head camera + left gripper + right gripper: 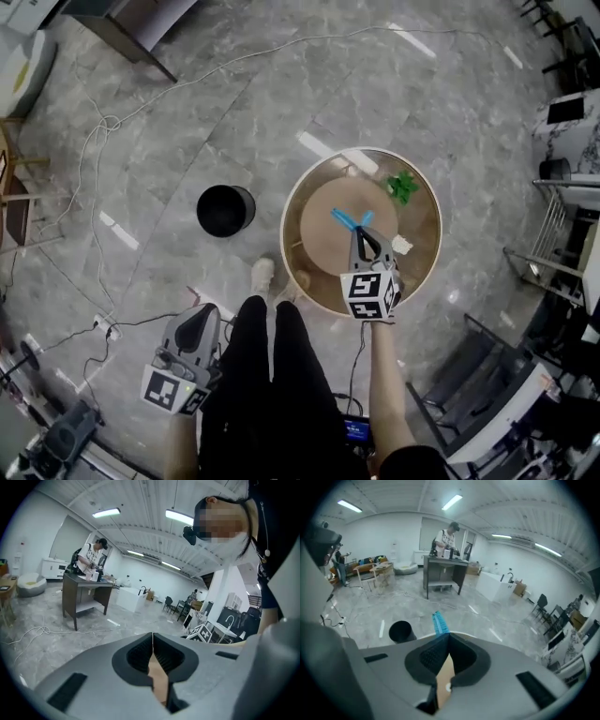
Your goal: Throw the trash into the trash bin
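Head view: one bin point(225, 210); right tool point(361, 234) clamps one blue strip point(343, 219); one green scrap point(403, 186); left tool point(200, 317) closed, empty.

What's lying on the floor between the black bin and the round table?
Nothing; the head view shows only bare marble floor between the black bin and the round table.
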